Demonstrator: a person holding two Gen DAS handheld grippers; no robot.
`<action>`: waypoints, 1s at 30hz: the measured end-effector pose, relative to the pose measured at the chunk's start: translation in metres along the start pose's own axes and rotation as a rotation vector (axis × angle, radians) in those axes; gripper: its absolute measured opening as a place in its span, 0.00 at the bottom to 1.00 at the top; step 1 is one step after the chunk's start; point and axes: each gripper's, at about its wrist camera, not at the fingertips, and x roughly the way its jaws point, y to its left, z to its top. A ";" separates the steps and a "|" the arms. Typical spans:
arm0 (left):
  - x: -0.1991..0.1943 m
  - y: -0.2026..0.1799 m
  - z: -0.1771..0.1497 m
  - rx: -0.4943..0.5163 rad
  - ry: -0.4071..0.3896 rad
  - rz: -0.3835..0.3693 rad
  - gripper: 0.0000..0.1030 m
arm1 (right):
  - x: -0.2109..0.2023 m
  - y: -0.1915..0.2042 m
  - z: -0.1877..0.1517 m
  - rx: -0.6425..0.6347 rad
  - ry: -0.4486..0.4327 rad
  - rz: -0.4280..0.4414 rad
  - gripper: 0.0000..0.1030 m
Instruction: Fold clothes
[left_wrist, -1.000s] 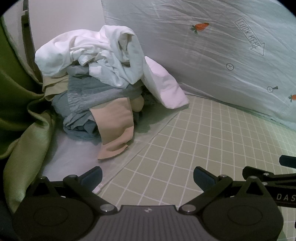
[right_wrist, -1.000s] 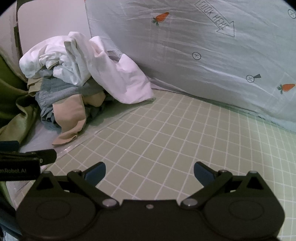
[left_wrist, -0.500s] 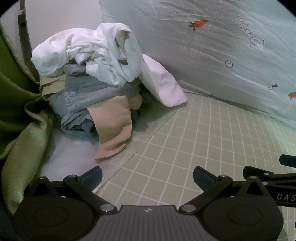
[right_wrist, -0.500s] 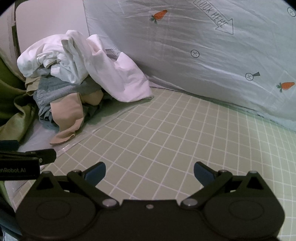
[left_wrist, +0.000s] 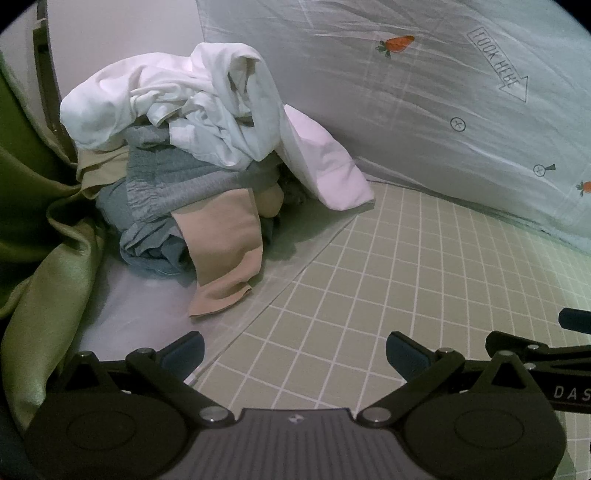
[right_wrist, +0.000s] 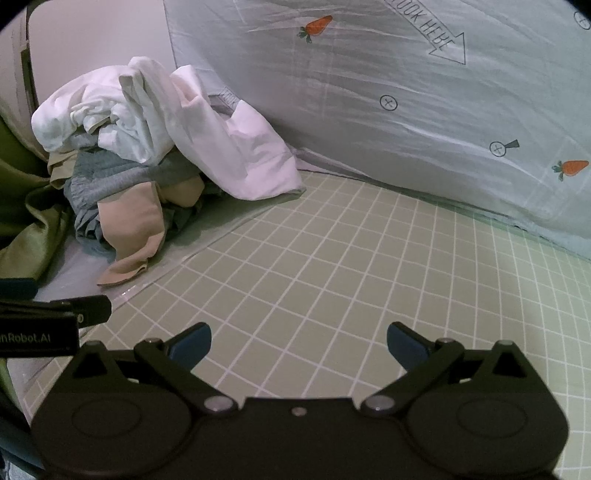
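The pile of clothes (left_wrist: 192, 177) sits at the far left of my working area, heaped in the corner where the pale wall (left_wrist: 122, 33) meets the carrot-print sheet (left_wrist: 424, 122) hanging behind it. White garments (left_wrist: 177, 99) lie on top, grey-blue ones (left_wrist: 166, 184) under them, and a beige piece (left_wrist: 225, 251) trails off the front of the heap toward me, its end lying on a strip of clear plastic sheet (left_wrist: 122, 310). My left gripper (left_wrist: 294, 350) has its fingers spread wide with nothing between them, well short of the beige edge; my right gripper (right_wrist: 299, 341) is likewise spread and empty, farther from the heap. Between both grippers and the clothes I see only bare green grid mat (right_wrist: 332, 266), so the open room lies ahead and to the right, bounded behind by the foot of the sheet. On the left, a green curtain (left_wrist: 44, 266) folds down beside the pile and crowds that side. My left view shows the plastic strip's edge running diagonally just ahead of the left finger, and the right gripper's body at the frame's right border. My right view shows more of the mat stretching rightward, a second carrot low on the sheet, and the left gripper's side poking in at the left border. Both views show printed crosses and a "LOOK HERE" arrow on the sheet.
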 end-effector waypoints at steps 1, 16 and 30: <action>0.000 0.000 0.000 0.001 0.001 -0.001 1.00 | 0.000 0.000 0.000 0.001 0.000 0.000 1.00; 0.005 0.001 0.001 0.004 0.014 -0.002 1.00 | 0.003 0.000 0.000 -0.002 0.012 -0.001 0.99; 0.014 0.001 0.002 0.007 0.035 -0.008 1.00 | 0.012 -0.002 -0.001 0.007 0.039 -0.003 0.99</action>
